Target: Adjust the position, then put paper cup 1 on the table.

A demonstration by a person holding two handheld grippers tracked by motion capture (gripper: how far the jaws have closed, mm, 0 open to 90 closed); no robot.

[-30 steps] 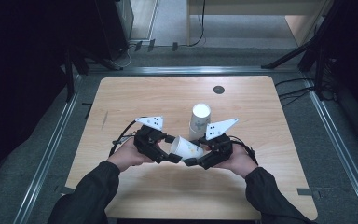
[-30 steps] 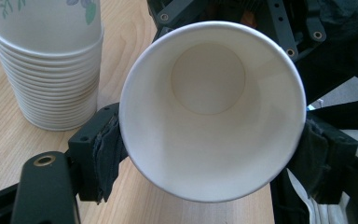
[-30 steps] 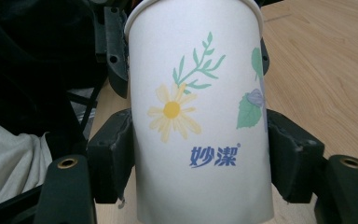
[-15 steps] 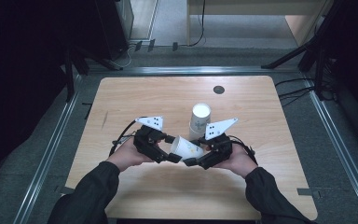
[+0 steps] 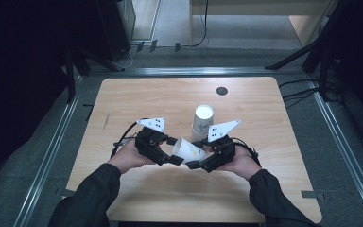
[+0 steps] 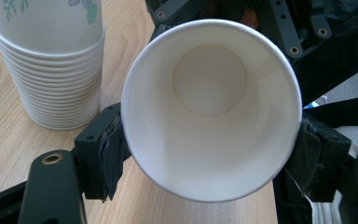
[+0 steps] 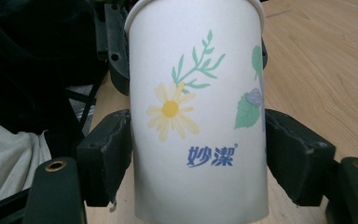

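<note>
A white paper cup [image 5: 188,150] with a flower print lies tilted between both grippers, above the table's front middle. My left gripper [image 5: 172,151] is shut on its rim. In the left gripper view the cup's open mouth [image 6: 209,112] faces the camera, with the left gripper's [image 6: 213,156] pads pressing on both sides. My right gripper [image 5: 199,158] stands around the cup's lower part. Its jaws have just been opening, and in the right gripper view the cup [image 7: 196,116] stands between the right gripper's [image 7: 198,154] pads, which flank it loosely.
A stack of several like paper cups [image 5: 202,123] stands upright just behind the grippers, also at the upper left as the stack [image 6: 46,70] in the left gripper view. The wooden table [image 5: 137,99] has a small dark round spot [image 5: 221,90] near its far edge.
</note>
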